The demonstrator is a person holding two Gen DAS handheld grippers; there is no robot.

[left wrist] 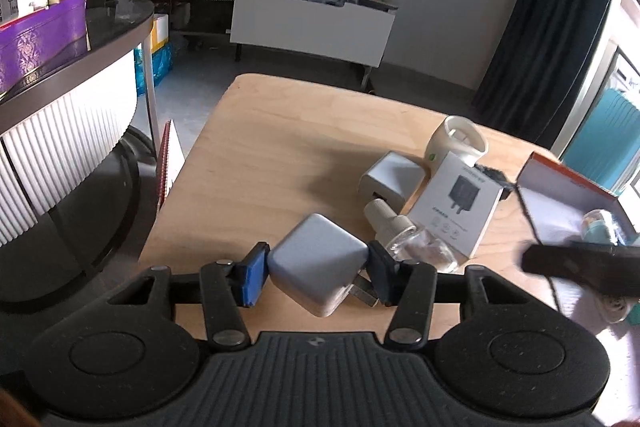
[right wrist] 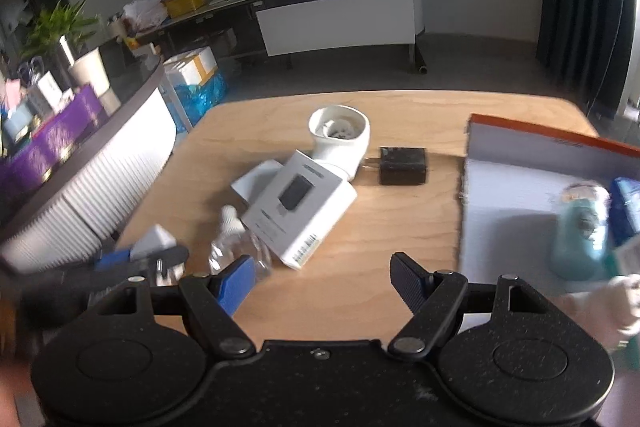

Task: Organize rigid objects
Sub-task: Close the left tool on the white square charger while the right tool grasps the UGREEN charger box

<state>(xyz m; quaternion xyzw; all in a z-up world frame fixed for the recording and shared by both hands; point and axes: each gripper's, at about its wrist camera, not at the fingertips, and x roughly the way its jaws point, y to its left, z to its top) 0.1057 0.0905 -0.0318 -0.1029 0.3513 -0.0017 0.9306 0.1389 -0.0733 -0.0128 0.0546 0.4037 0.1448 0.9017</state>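
Note:
My left gripper (left wrist: 318, 267) is shut on a grey cube charger (left wrist: 316, 251) low over the wooden table (left wrist: 260, 167); both pads press its corners and its prongs point back toward me. In the right wrist view that gripper (right wrist: 152, 255) and its charger (right wrist: 154, 239) show blurred at the left. My right gripper (right wrist: 324, 279) stands open above bare table, with nothing between its fingers. Ahead lie a clear spray bottle (left wrist: 408, 239), a white charger box (left wrist: 456, 203), a second pale charger (left wrist: 390, 179), a white round holder (right wrist: 340, 139) and a black charger (right wrist: 402, 165).
An open orange-rimmed box (right wrist: 520, 187) on the table's right holds a teal bottle (right wrist: 580, 235) and a blue pack (right wrist: 626, 203). A curved dark counter (left wrist: 100, 39) with a purple box (left wrist: 40, 39) stands left. A red-edged notebook (left wrist: 168, 163) leans by the table's left edge.

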